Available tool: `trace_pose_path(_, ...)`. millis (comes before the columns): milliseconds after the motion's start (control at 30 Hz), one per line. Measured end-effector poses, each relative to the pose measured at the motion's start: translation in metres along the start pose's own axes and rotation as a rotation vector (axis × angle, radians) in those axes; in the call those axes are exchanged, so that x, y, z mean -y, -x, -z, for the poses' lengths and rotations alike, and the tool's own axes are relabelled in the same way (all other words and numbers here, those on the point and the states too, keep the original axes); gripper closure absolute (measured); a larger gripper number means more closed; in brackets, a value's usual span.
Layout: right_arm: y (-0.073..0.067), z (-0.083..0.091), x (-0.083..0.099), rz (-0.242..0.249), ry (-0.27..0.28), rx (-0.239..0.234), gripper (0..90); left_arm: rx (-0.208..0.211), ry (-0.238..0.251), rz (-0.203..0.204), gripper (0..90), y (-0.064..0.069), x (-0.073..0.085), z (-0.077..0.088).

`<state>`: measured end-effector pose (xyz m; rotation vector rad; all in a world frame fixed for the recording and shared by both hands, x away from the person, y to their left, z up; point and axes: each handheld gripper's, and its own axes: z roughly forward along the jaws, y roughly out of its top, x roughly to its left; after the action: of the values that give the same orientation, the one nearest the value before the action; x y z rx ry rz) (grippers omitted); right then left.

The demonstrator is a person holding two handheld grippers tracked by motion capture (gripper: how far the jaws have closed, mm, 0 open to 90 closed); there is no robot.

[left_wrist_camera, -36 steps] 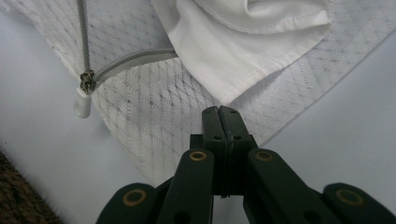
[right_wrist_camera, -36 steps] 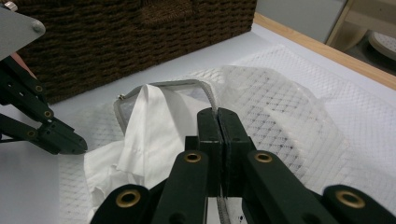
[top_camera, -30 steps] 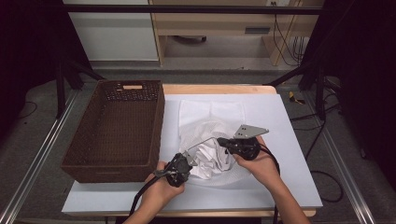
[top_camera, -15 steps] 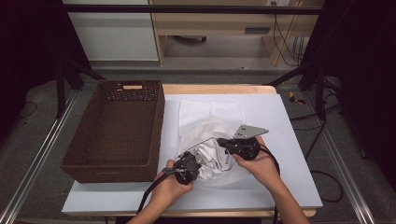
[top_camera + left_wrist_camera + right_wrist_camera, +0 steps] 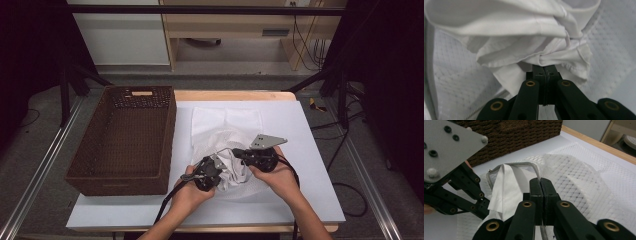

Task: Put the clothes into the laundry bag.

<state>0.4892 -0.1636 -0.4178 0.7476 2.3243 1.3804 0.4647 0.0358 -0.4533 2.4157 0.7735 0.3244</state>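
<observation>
**Tech 1:** Table (image 5: pixel 310 145) layout, largest item first: where does everything sit?

**Tech 2:** White table, far edge in wood. Brown woven basket (image 5: pixel 125 140) occupies the left side, long axis running near to far, nothing visible inside it. Just right of it a white mesh laundry bag (image 5: pixel 227 125) lies flat, long axis also near to far. Bunched at its near end is a white cloth (image 5: pixel 235 172).

**Tech 1:** Gripper states?

**Tech 2:** Left gripper (image 5: pixel 212 172): jaws clenched on a twisted fold of the cloth, confirmed in the left gripper view (image 5: pixel 544 71). Right gripper (image 5: pixel 242 155): jaws pressed together on the bag's zipper edge (image 5: pixel 534 170), confirmed in the right gripper view (image 5: pixel 540 185). That edge arches up off the table, so the mouth stands open.

**Tech 1:** Which relation governs the next move?

**Tech 2:** In my judgement, cloth against bag mouth. The cloth sits at the mouth, at the bag's near end, with the bag body extending toward the far edge. The left gripper is on the cloth; the right gripper sits just beside it to the right. Pushing along the bag's long axis would probably seat the cloth.
</observation>
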Motion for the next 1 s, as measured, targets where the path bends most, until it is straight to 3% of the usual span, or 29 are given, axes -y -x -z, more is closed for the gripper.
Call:
trace_pose_path(267,0.001,-0.001,0.001,0.0,-0.005,-0.001,89.3,0.016,0.054,0.011,90.0,-0.002,-0.004,-0.011)
trace_pose_path(600,0.001,-0.001,0.002,-0.015,-0.006,0.009,89.2,0.025,0.15,0.05,90.0,-0.005,-0.012,-0.023)
trace_pose_path(1000,0.003,-0.001,0.003,-0.017,-0.013,0.022,89.3,0.032,0.23,0.089,90.0,-0.008,-0.027,-0.036)
